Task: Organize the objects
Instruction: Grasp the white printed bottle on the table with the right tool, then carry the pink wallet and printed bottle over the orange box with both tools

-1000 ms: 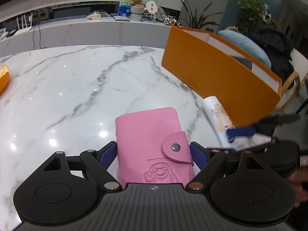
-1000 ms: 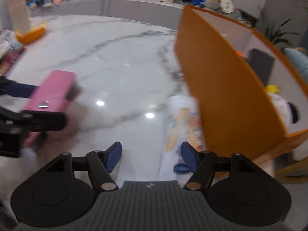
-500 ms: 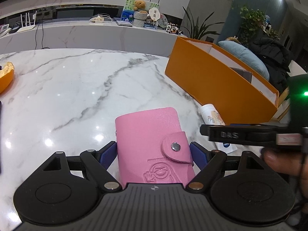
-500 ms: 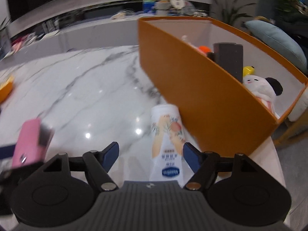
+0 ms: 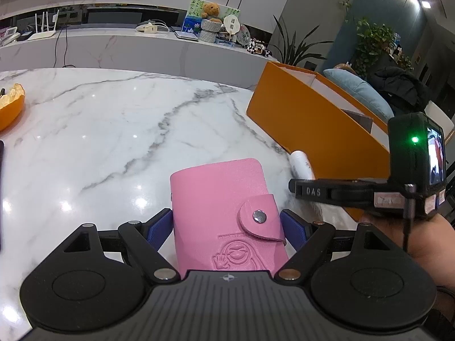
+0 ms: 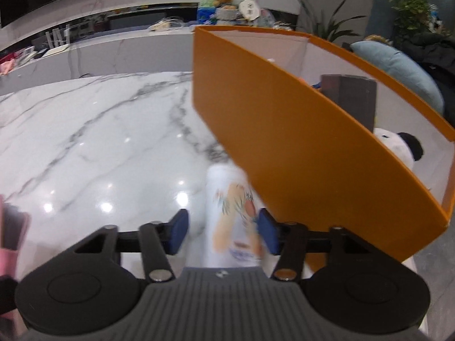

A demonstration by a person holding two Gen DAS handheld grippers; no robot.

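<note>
My left gripper [image 5: 227,224] is shut on a pink snap-button card wallet [image 5: 224,216], held above the marble table [image 5: 113,130]. My right gripper [image 6: 223,234] is open, its jaws on either side of a white printed tube [image 6: 231,221] that lies on the table against the orange box [image 6: 284,142]. The right pad [image 6: 267,234] is at the tube's side; the left pad [image 6: 177,234] stands apart from it. In the left wrist view the right gripper [image 5: 341,191] reaches in from the right over the tube [image 5: 302,162], beside the orange box [image 5: 307,125].
The orange box holds a dark block [image 6: 349,99] and a panda plush [image 6: 398,147]. An orange peel [image 5: 10,105] lies at the table's far left. A counter with clutter [image 5: 210,28] runs behind the table.
My right gripper has swung toward the tube and moved forward, so the tube now lies between its open jaws. My left gripper has lifted slightly with the wallet in it.
</note>
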